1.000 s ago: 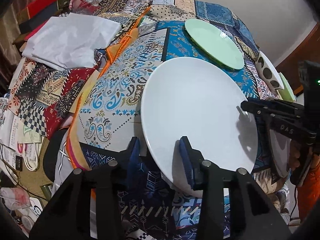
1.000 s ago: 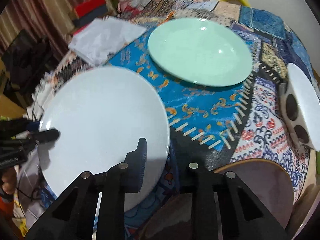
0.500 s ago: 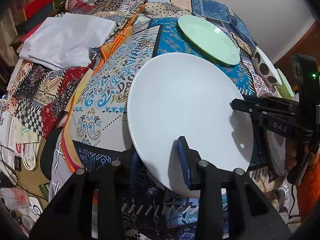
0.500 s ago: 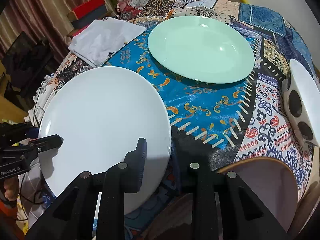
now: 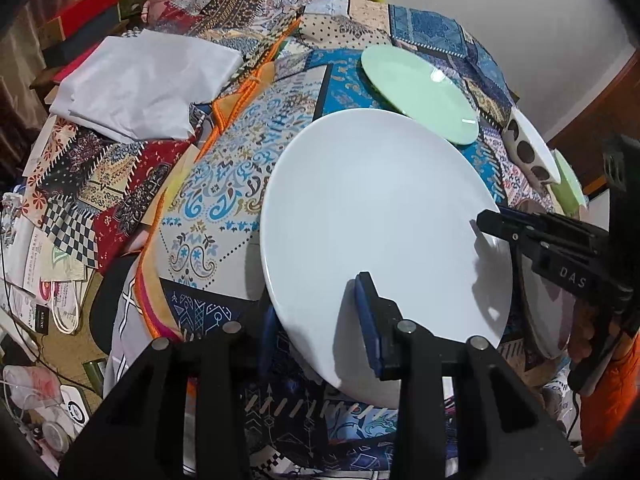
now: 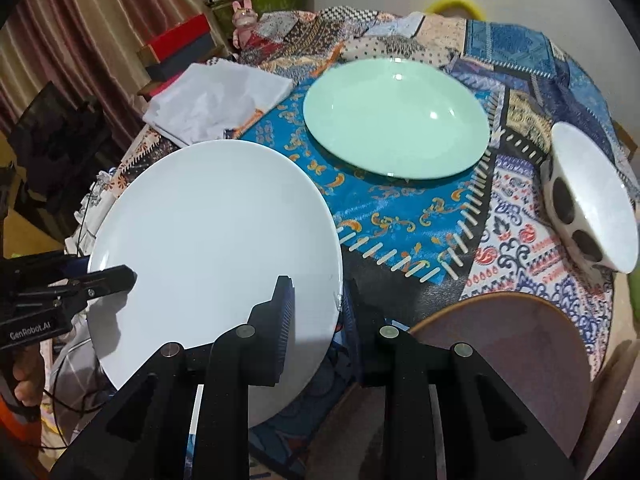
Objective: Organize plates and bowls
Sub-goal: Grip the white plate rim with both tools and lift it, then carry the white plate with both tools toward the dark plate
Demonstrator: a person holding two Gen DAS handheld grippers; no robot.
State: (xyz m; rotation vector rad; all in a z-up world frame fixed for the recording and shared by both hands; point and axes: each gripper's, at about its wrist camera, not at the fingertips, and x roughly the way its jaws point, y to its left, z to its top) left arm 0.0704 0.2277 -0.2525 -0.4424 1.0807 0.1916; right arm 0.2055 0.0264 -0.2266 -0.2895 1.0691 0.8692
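Observation:
A large white plate (image 5: 380, 232) is held between both grippers above the patchwork table. My left gripper (image 5: 316, 320) is shut on its near rim, one finger above and one below. My right gripper (image 6: 314, 308) is shut on the opposite rim (image 6: 224, 248); it shows at the right of the left wrist view (image 5: 496, 220). A mint green plate (image 6: 396, 116) lies flat on the blue cloth farther back, also in the left wrist view (image 5: 420, 92). A white bowl with dark spots (image 6: 588, 200) stands tilted at the right.
A folded white cloth (image 5: 144, 84) lies at the back left. A brown round surface (image 6: 504, 340) sits under my right gripper at the table's near edge. A green bowl rim (image 5: 568, 184) peeks behind the spotted bowl. Clutter and cables lie on the floor at left.
The white plate has risen off the table and moved toward the green plate, carried by both grippers. Both grips are unchanged.

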